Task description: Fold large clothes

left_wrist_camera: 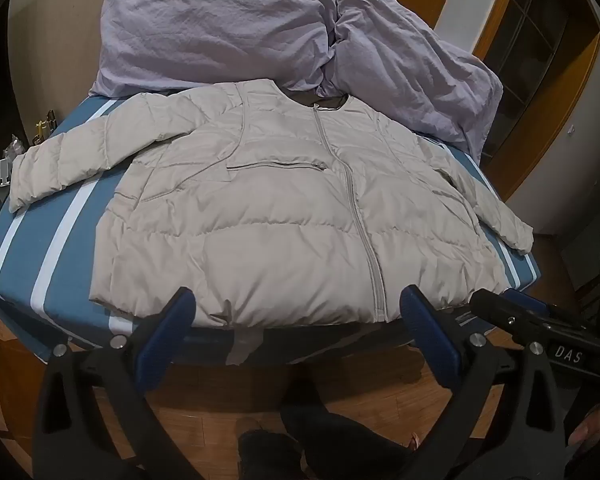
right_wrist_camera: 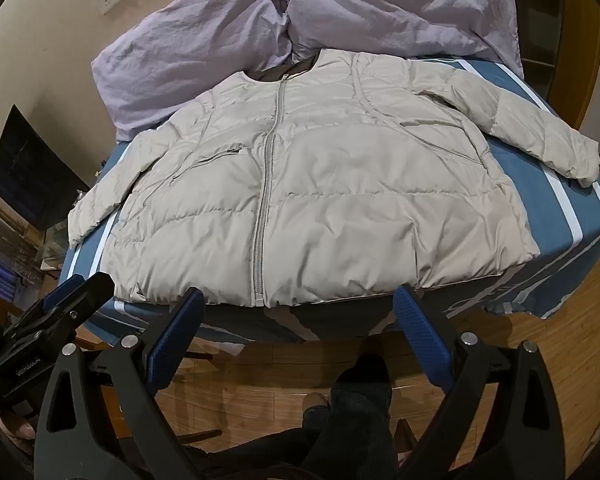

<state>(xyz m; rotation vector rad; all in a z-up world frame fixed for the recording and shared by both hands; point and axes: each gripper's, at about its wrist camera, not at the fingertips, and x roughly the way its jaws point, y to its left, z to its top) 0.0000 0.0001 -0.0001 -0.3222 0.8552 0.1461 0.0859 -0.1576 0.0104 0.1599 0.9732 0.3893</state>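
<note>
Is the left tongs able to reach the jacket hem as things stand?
Probably yes. The left tongs stand open just before the jacket hem, and nothing lies between them.

Only one text can be read: the white letters "DAS" on a small dark plate on the black body of the right gripper (left_wrist_camera: 512, 312), seen in the left wrist view. In the right wrist view the left gripper (right_wrist_camera: 80, 292) bears a strip of small print, too small and blurred to make out.
</note>
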